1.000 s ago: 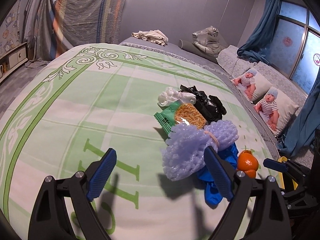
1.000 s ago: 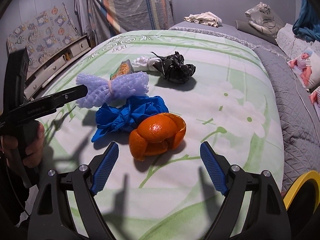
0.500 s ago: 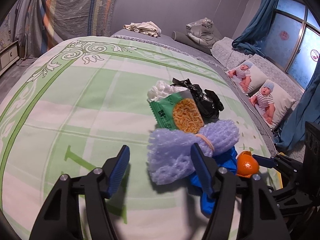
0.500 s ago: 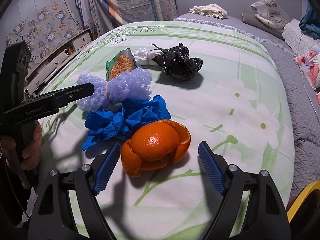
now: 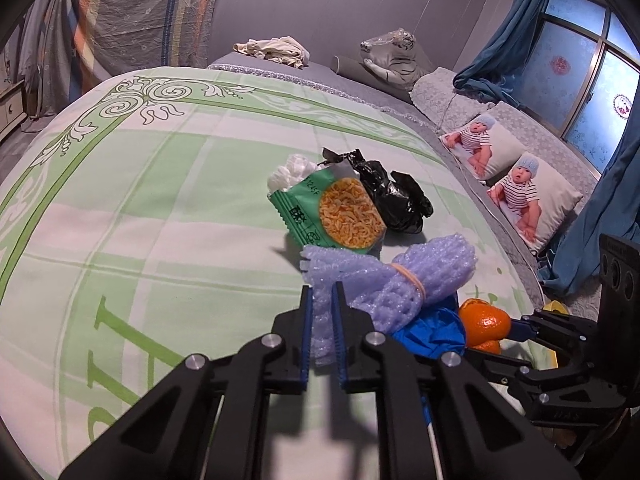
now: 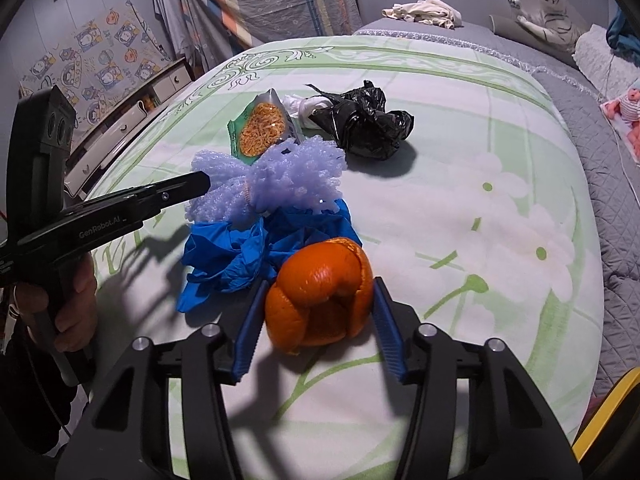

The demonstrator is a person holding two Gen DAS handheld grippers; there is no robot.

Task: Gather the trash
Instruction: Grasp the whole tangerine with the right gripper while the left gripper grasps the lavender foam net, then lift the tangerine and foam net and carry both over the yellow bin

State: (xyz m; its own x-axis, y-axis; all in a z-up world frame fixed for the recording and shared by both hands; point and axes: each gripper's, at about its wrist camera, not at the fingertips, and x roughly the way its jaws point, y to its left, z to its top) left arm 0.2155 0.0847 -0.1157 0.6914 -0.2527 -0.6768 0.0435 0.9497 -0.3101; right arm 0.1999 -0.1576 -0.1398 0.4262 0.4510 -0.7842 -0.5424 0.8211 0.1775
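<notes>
- The trash lies in a loose cluster on a green-and-white bedspread (image 5: 160,216), toward its near right side in the left wrist view.
- Left gripper (image 5: 321,304): jaws have just been closing and now pinch one end of the lilac foam net (image 5: 384,284), which is cinched at its middle by a rubber band.
- Right gripper (image 6: 316,312): jaws have just been closing; the blue pads sit on either side of the orange peel (image 6: 320,292). Contact looks made on both sides, though the far pad's edge is hard to judge.
- A crumpled blue glove (image 6: 240,256) lies under the foam net and touches the peel.
- Behind the net: a green snack wrapper (image 5: 332,216), a white tissue wad (image 5: 290,170) and a black plastic bag (image 5: 396,196), all touching or overlapping.
- A person's hand (image 6: 72,312) grips the left tool's handle, seen in the right wrist view.
- A yellow rim (image 6: 604,420) shows at the lower right edge.
</notes>
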